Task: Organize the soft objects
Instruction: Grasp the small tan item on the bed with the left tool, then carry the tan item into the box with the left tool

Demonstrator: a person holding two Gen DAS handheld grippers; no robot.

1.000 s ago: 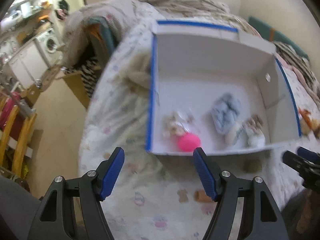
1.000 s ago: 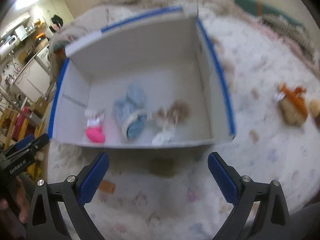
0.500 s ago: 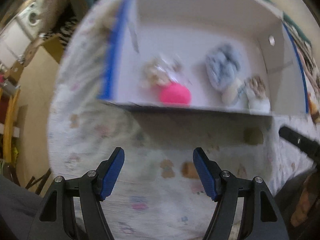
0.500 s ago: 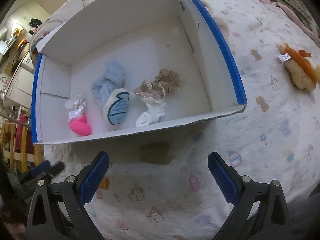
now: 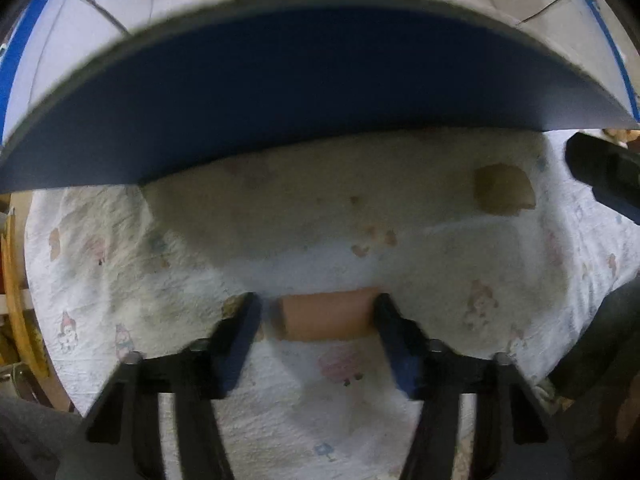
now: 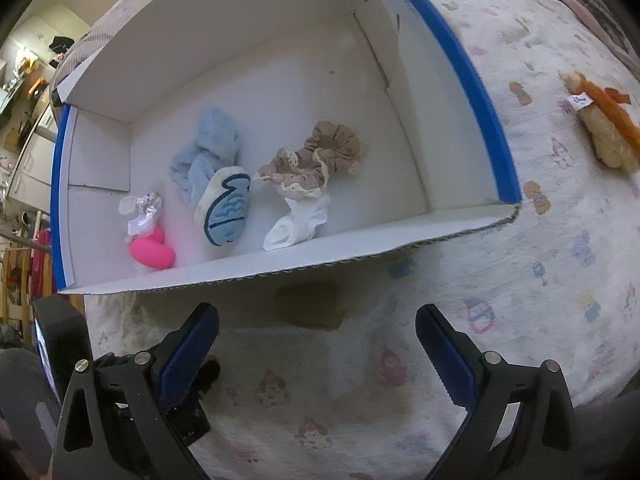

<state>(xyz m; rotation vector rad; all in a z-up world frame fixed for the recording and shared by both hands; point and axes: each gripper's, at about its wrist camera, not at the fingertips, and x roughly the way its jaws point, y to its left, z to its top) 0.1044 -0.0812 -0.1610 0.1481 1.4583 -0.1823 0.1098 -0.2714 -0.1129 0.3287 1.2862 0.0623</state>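
Note:
My left gripper (image 5: 318, 312) is low on the printed bedspread (image 5: 500, 280), its fingers (image 5: 240, 320) either side of a small tan block (image 5: 326, 318), touching its ends. The box's blue front wall (image 5: 280, 92) looms just beyond. In the right wrist view the white box (image 6: 320, 254) holds a blue plush slipper (image 6: 216, 176), a tan scrunchie (image 6: 316, 164), a white sock (image 6: 298, 226) and a pink toy (image 6: 152, 252). My right gripper (image 6: 316, 340) is open and empty in front of the box. An olive block (image 6: 310, 306) lies just ahead of it.
A tan plush toy with an orange ribbon (image 6: 604, 128) lies on the bedspread right of the box. The olive block also shows in the left wrist view (image 5: 502, 190). The bed's left edge drops off to wooden furniture (image 5: 16, 292).
My left gripper has dropped down to the bedspread, up to the box's front wall, and narrowed around the tan block. My right gripper has moved slightly closer to the box.

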